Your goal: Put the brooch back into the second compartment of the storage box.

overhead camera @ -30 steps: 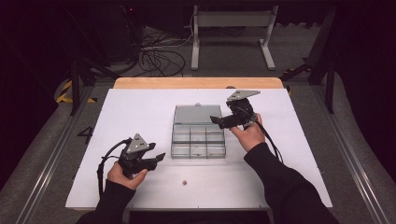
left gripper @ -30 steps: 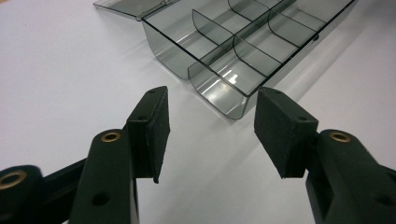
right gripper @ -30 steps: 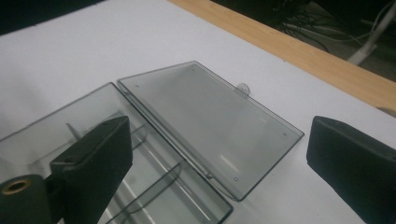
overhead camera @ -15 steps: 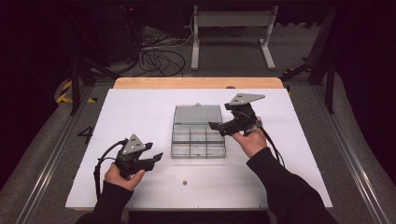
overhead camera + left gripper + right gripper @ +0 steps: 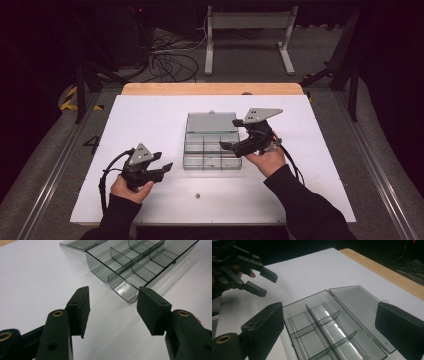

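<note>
Hovering over the right-hand edge of a clear compartment box (image 5: 212, 146), the right tool (image 5: 231, 146) has its jaws spread wide with nothing between them; they have just been closing a little. In the right gripper view the box lies directly ahead of and below those jaws, its dividers (image 5: 319, 323) splitting it into small empty cells, and its open lid (image 5: 359, 307) lies flat on the surface beyond the tray, hinged along its far side. The right hand (image 5: 266, 159) grips this tool from behind, close to the box's near right corner.

The left tool (image 5: 166, 168) sits well apart from the box, off to its near left side, just above the white surface (image 5: 150, 120). Its jaws are spread too, pinching nothing; in the left gripper view bare surface shows between the two black pads (image 5: 80, 310), and the box's nearest corner (image 5: 125, 291) lies ahead of them, slightly toward the right jaw. The left hand (image 5: 129, 186) holds it low, with a cable (image 5: 106, 175) looping out behind it.

A small dark speck (image 5: 197, 195) rests on the surface between the two forearms, nearer to the person than either tool.
</note>
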A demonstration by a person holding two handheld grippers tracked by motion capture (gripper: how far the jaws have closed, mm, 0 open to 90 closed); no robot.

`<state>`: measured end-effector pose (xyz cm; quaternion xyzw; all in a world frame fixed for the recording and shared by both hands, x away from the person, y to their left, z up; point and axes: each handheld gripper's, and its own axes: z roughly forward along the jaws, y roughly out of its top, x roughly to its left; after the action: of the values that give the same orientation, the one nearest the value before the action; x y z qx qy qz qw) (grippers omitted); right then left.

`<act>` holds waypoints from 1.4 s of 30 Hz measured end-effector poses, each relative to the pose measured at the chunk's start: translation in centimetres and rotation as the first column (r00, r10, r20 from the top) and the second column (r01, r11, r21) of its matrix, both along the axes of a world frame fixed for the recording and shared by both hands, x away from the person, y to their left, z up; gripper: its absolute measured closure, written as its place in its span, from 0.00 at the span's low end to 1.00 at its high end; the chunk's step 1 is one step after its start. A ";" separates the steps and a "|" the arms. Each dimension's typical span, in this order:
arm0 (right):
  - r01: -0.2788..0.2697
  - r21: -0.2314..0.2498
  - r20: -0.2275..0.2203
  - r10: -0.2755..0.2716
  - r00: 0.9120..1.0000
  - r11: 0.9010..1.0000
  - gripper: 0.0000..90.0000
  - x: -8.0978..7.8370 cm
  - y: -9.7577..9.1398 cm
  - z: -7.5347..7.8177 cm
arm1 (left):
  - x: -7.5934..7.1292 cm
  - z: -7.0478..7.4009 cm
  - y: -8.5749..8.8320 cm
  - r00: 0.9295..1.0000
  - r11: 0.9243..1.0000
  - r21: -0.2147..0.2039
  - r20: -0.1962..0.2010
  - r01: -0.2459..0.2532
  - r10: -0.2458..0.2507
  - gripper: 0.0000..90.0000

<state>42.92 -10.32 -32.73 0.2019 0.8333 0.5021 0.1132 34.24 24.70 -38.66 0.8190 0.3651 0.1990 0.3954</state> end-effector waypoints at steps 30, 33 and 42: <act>-0.096 0.032 -0.009 0.096 0.995 0.995 0.15 -3.1 0.2 -0.6 | 0.1 -0.1 0.0 1.000 1.000 -0.021 -0.003 0.001 -0.001 0.48; -0.119 0.034 -0.010 0.120 0.993 0.992 0.16 -3.3 0.3 -0.7 | 0.2 -0.1 0.1 1.000 1.000 -0.022 -0.003 0.000 0.000 0.48; -0.178 -0.004 -0.017 0.178 0.984 0.984 0.18 -4.3 1.6 -1.6 | 0.3 -0.1 0.4 1.000 0.999 -0.039 0.001 -0.001 0.001 0.48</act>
<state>38.63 -8.75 -34.34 0.1305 0.8504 0.5060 0.0614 34.51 25.10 -38.74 0.8107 0.3692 0.1927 0.4115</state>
